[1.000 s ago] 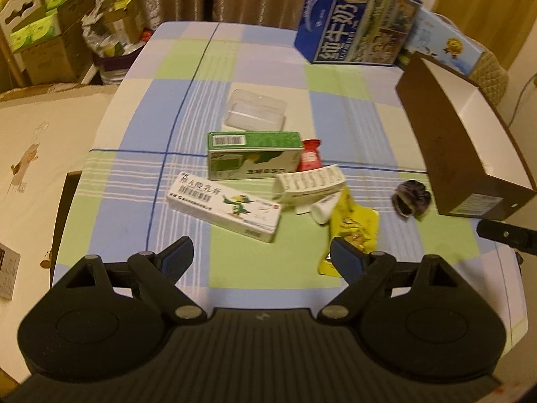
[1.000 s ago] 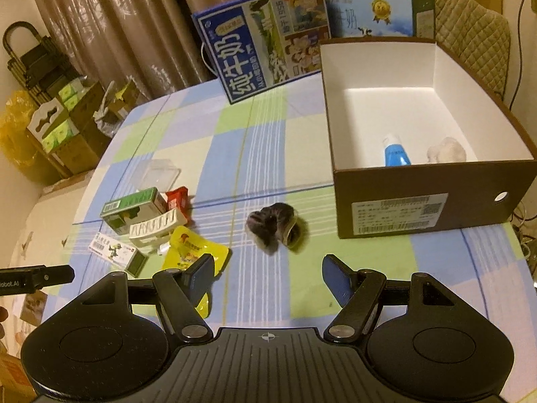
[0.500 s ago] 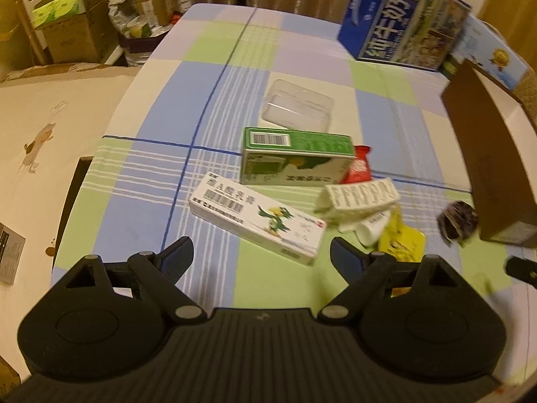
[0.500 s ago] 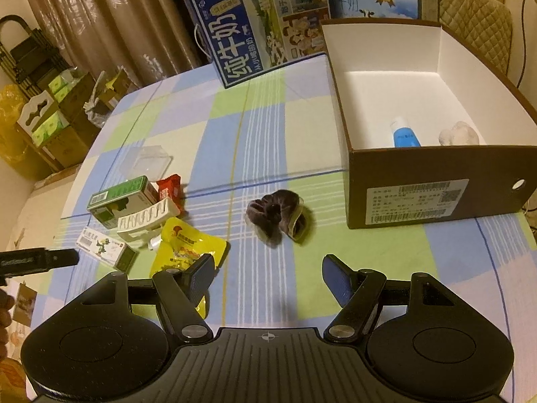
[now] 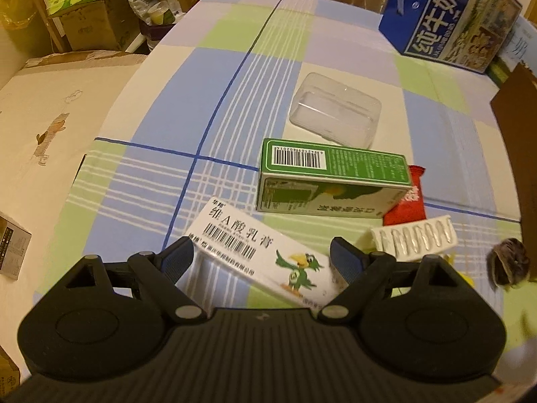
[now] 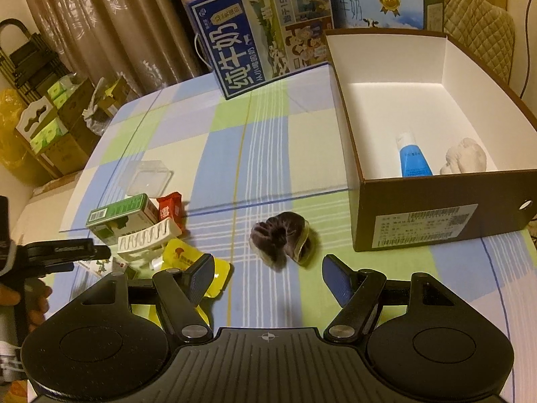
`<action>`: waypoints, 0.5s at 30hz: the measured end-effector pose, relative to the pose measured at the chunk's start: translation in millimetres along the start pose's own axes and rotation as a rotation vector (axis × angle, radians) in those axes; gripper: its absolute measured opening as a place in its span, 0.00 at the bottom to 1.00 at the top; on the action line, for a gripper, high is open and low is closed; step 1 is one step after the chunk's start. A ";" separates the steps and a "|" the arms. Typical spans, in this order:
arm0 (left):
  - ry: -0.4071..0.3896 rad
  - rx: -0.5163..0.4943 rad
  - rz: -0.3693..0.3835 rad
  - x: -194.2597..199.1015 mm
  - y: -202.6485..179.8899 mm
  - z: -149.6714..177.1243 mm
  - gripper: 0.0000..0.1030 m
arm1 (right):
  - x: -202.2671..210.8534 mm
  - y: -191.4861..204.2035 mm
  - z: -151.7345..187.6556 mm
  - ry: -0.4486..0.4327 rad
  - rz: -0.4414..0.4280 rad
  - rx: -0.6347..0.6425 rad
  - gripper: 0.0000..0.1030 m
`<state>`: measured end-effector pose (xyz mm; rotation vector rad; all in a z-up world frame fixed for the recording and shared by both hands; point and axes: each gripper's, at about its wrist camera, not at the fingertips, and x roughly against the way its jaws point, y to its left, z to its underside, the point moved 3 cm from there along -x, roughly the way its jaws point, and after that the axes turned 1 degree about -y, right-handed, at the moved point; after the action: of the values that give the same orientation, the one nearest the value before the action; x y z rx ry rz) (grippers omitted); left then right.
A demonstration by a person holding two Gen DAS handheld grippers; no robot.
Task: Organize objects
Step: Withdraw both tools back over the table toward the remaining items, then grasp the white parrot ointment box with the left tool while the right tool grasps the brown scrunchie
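On the checked tablecloth, both tongs gape: left tongs straddle, perhaps touching, the white box.

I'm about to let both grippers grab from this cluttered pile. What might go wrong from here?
1. The left gripper, jaws open, straddles the white box diagonally; closing may twist it or let it slip.
2. The blister strip lies close beside the right jaw and could get nudged.
3. The right gripper faces the dark scrunchie; a soft, floppy thing may be pinched only partly and drop short of the brown box.
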<state>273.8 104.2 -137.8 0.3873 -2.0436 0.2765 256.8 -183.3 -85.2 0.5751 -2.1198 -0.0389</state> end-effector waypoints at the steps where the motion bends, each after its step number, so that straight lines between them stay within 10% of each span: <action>1: 0.003 -0.002 -0.008 -3.9 -1.3 -0.2 0.86 | -0.8 0.0 -0.4 0.001 0.001 -0.001 0.67; 15: 0.039 -0.097 -0.027 -13.2 23.3 26.0 0.85 | -12.6 -7.5 2.5 0.033 0.014 -0.015 0.67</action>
<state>249.9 118.6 -162.6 0.3465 -2.0037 0.1662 263.7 -185.2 -98.3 0.5489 -2.0899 -0.0368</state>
